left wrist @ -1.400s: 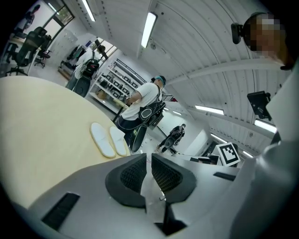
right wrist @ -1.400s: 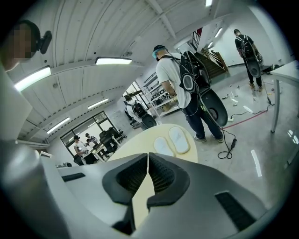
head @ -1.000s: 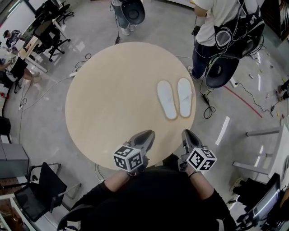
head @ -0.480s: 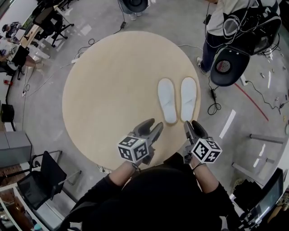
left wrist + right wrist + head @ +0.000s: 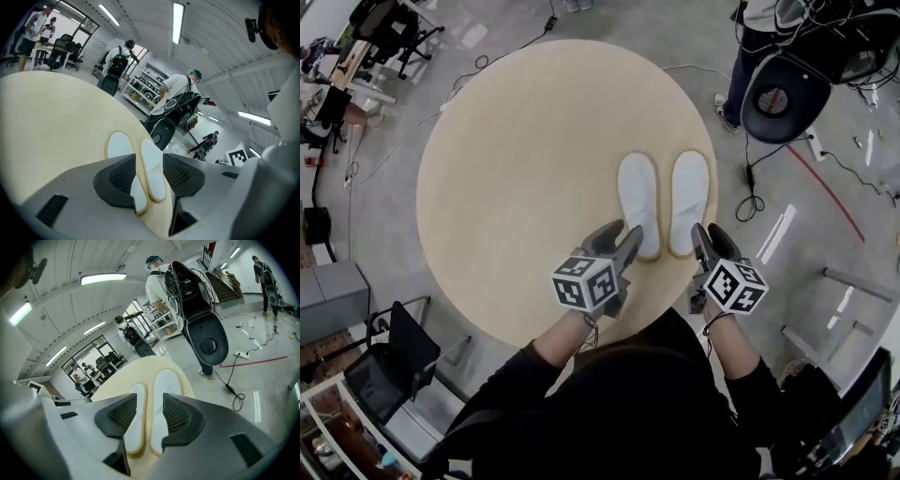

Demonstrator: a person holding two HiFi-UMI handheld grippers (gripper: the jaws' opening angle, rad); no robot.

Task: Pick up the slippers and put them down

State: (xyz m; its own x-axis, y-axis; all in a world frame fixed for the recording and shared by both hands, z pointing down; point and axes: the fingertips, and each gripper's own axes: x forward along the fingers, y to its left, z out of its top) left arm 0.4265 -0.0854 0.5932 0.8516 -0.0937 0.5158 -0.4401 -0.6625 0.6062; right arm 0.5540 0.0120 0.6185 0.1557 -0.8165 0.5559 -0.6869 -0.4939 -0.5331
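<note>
Slippers (image 5: 638,202), white, lie side by side on the right part of the round table (image 5: 506,169), close to its near edge. The left gripper (image 5: 621,236) hovers at the left one's near end, the right gripper (image 5: 711,236) at the other's. Both pairs of jaws have just been opening and stand wide, gripping nothing.

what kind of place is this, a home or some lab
Most likely a lab or open-plan workspace, not a home: office chairs, loose cables trailing beside the round table, and stocked shelves behind people wearing backpack rigs.
</note>
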